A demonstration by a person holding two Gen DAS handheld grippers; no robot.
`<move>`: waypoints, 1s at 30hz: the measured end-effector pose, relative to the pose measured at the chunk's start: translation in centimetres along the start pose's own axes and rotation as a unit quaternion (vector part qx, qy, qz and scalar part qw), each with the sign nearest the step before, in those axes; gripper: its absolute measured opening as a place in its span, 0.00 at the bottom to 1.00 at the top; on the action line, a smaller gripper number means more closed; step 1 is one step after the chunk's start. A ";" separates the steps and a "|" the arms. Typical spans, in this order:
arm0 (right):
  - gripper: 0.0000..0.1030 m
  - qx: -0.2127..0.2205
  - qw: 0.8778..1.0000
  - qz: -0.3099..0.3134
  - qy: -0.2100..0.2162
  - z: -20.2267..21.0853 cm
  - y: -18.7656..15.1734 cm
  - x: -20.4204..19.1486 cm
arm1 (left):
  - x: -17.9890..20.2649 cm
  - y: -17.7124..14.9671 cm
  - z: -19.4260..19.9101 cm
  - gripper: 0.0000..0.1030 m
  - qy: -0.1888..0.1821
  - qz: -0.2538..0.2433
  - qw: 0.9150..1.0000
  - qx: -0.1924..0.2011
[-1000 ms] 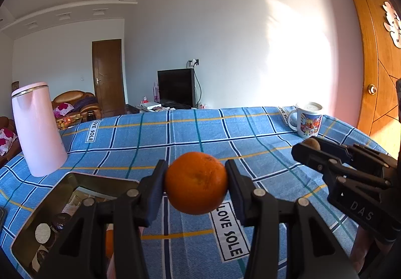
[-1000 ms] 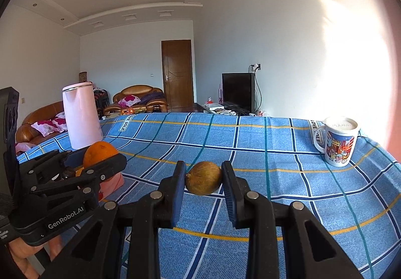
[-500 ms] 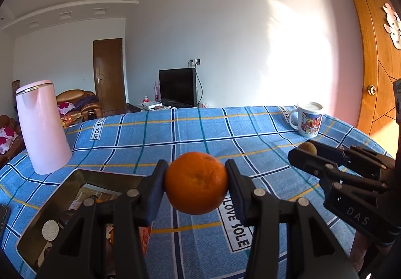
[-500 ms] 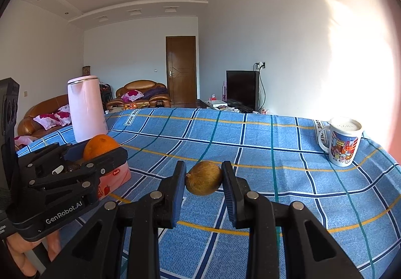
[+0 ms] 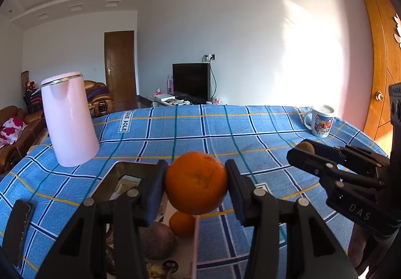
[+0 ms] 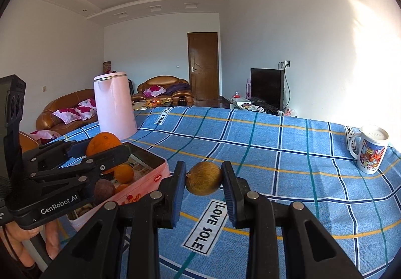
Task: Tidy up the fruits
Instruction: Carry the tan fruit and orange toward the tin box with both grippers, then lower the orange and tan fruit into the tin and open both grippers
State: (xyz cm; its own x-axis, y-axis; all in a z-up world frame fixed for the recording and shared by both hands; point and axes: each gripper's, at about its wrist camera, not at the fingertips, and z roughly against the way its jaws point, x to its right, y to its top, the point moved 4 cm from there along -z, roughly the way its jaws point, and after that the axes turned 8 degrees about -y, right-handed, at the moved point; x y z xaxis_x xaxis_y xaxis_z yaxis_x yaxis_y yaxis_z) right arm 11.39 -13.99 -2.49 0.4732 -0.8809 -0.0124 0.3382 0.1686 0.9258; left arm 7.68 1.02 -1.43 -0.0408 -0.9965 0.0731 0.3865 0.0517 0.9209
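Note:
My left gripper (image 5: 196, 185) is shut on a large orange (image 5: 196, 182) and holds it above the pink tin box (image 6: 147, 177). The box also shows in the left wrist view (image 5: 130, 168) and holds a small orange (image 5: 181, 223) and a dark purple fruit (image 5: 156, 241). My right gripper (image 6: 204, 178) is shut on a small brown-green fruit (image 6: 204, 178) and holds it just right of the box, above the blue checked tablecloth (image 6: 275, 153). The left gripper with its orange (image 6: 104, 143) shows at the left of the right wrist view.
A tall pink kettle (image 5: 67, 118) stands at the back left of the table. A printed mug (image 6: 371, 151) stands at the far right edge. A dark phone-like object (image 5: 17, 226) lies at the table's left front. Sofas, a door and a TV stand behind.
Both grippers have moved toward the box with their fruits. The box and the fruits inside it have come into closer view. Both grips are unchanged.

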 end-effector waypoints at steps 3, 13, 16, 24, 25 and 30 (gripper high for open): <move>0.30 -0.001 1.000 0.004 0.021 0.0 0.5 -1.5 | -2.1 0.0 1.2 0.47 0.013 0.009 1.000 -0.004; 0.30 -0.004 0.997 0.030 0.076 -0.4 1.1 -6.8 | -7.1 -1.1 2.6 0.47 0.035 0.044 0.998 -0.029; 0.30 -0.010 0.995 0.037 0.088 -0.7 0.7 -8.1 | -7.9 -1.8 2.4 0.47 0.039 0.052 0.997 -0.038; 0.30 -0.032 0.992 0.057 0.111 -1.9 -0.6 -10.9 | -8.6 -2.5 1.9 0.47 0.036 0.057 0.996 -0.051; 0.30 -0.034 0.991 0.059 0.114 -2.0 -0.7 -11.3 | -8.8 -2.5 1.9 0.47 0.036 0.058 0.996 -0.053; 0.30 -0.050 0.988 0.073 0.129 -2.4 -1.5 -12.9 | -9.4 -2.9 1.6 0.47 0.033 0.067 0.995 -0.063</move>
State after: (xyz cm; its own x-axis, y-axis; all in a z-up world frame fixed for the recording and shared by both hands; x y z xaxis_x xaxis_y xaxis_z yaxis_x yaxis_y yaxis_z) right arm 6.73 -1.83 -4.59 0.7098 -0.7043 0.0112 0.3229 0.3395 0.8835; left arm 5.46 10.37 -4.20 0.0771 -0.9836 0.1633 0.4963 0.1799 0.8493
